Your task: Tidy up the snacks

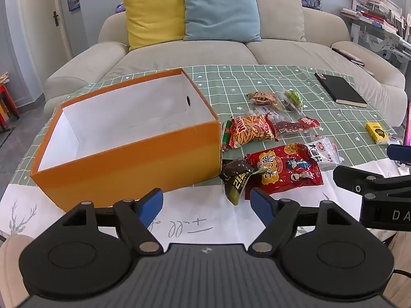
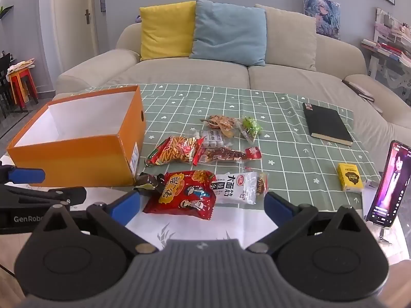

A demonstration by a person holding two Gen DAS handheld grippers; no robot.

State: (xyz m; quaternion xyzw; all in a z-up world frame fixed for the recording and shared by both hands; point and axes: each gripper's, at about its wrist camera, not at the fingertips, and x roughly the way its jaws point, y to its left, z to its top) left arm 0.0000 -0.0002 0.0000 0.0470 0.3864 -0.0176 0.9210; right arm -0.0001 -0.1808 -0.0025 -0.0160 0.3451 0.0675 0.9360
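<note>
An open orange box (image 1: 133,154) (image 2: 77,154) with a white, bare inside stands on the left of the table. Beside it to the right lie several snack packets: a big red bag (image 1: 285,169) (image 2: 183,195), a dark brown packet (image 1: 236,177) (image 2: 149,182), a white packet (image 1: 322,150) (image 2: 237,184), a bag of orange sticks (image 1: 253,129) (image 2: 177,150), a red sausage pack (image 2: 226,154), a small green packet (image 1: 292,98) (image 2: 251,125). My left gripper (image 1: 205,204) hovers open near the box's front corner. My right gripper (image 2: 203,205) hangs open just before the big red bag. Neither holds anything.
A green checked cloth (image 2: 257,102) covers the table. At the right lie a black notebook (image 2: 326,125) and a small yellow box (image 2: 349,181); a lit phone (image 2: 388,184) leans on a stand. A beige sofa (image 2: 231,74) with cushions stands behind the table.
</note>
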